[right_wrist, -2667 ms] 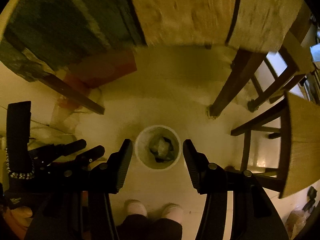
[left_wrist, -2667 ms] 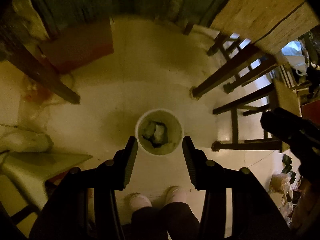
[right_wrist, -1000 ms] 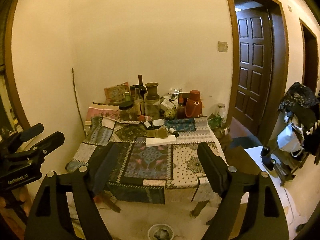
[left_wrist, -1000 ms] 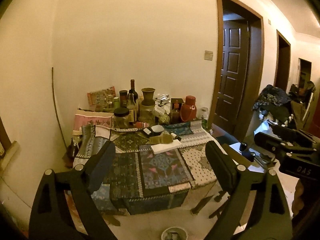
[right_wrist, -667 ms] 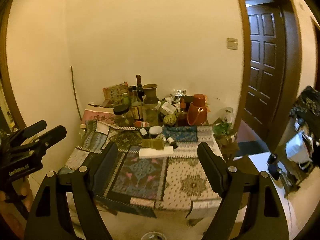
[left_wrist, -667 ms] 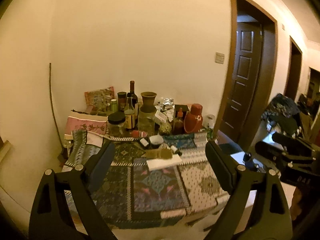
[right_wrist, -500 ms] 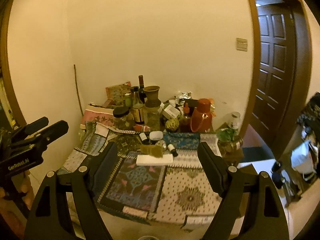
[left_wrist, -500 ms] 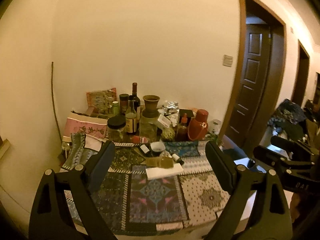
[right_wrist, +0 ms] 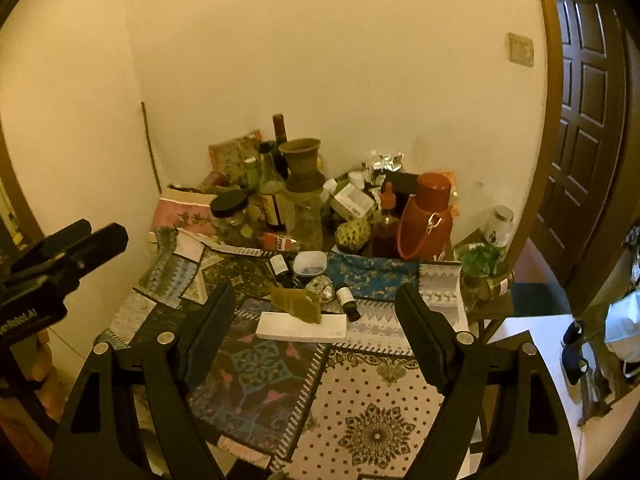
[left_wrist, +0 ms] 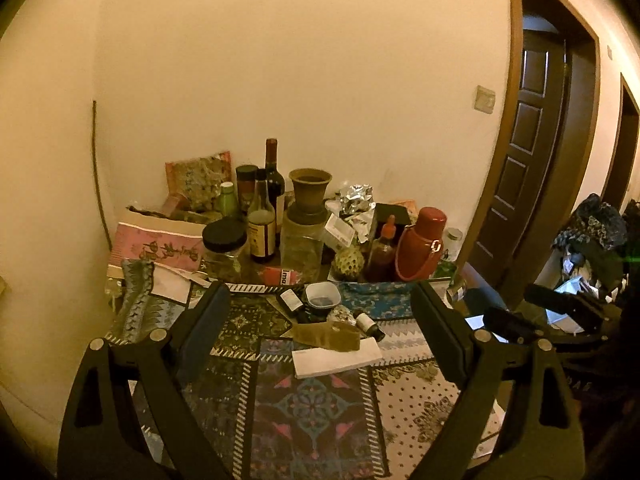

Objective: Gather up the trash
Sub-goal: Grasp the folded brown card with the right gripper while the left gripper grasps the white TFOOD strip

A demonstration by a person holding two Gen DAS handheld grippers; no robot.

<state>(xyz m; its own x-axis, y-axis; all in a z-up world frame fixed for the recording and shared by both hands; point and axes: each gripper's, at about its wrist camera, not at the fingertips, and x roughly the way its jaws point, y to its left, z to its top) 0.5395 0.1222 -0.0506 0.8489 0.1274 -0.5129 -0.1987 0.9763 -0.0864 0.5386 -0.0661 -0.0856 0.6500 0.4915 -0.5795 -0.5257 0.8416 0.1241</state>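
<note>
Both tongs, left (left_wrist: 320, 332) and right (right_wrist: 312, 320), spread and empty; ahead between them, the crumpled olive paper (left_wrist: 326, 336) looks light and soft: pinch its raised fold.

left wrist view: sitting behind the left gripper (left_wrist: 320, 332), looking forward and slightly downward between its two fingers (left_wrist: 204, 328) at the tabletop (left_wrist: 420, 392), near its front edge.
right wrist view: looking forward and down between the right gripper (right_wrist: 310, 320) fingers (right_wrist: 420, 332), close above the same tabletop (right_wrist: 372, 400).
facing: both are facing the wall corner beyond the fingertips.
shared part: both are framing the white flat box (left_wrist: 336, 356) (right_wrist: 300, 326) between the fingers, and the red flask (left_wrist: 420, 244) (right_wrist: 426, 216) beyond the right-side finger.
cross view: each is catching the other gripper outside its fingers.
</note>
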